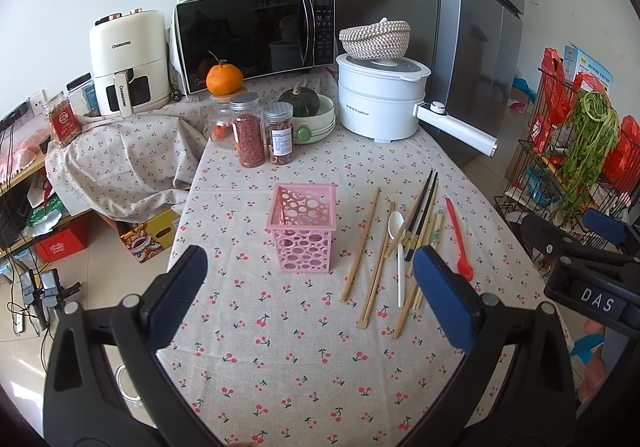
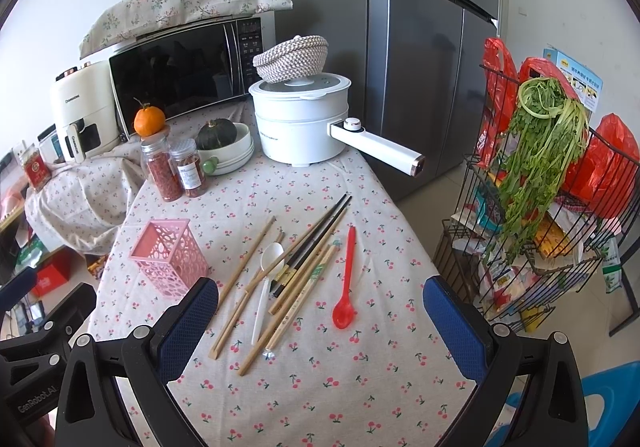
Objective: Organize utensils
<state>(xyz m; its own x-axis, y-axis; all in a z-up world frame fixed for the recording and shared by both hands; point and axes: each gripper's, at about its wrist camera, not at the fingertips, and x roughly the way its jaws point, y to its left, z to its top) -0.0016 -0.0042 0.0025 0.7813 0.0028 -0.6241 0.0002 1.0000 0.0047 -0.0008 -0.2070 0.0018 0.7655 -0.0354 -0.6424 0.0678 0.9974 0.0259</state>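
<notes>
A pink perforated holder (image 1: 302,227) (image 2: 168,257) stands upright and empty on the cherry-print tablecloth. To its right lie several wooden chopsticks (image 1: 360,247) (image 2: 248,267), a black pair (image 1: 424,207) (image 2: 320,227), a white spoon (image 1: 397,243) (image 2: 267,271) and a red spoon (image 1: 459,241) (image 2: 347,279). My left gripper (image 1: 310,287) hovers open in front of the holder, holding nothing. My right gripper (image 2: 320,315) hangs open above the near ends of the utensils, holding nothing; it also shows at the right edge of the left wrist view (image 1: 580,243).
At the table's back stand two spice jars (image 1: 264,135), a bowl with a dark squash (image 1: 312,115), a white electric pot (image 1: 380,99) with a long handle, a microwave (image 1: 256,39) and an air fryer (image 1: 128,63). A wire rack with greens (image 2: 540,207) stands right of the table.
</notes>
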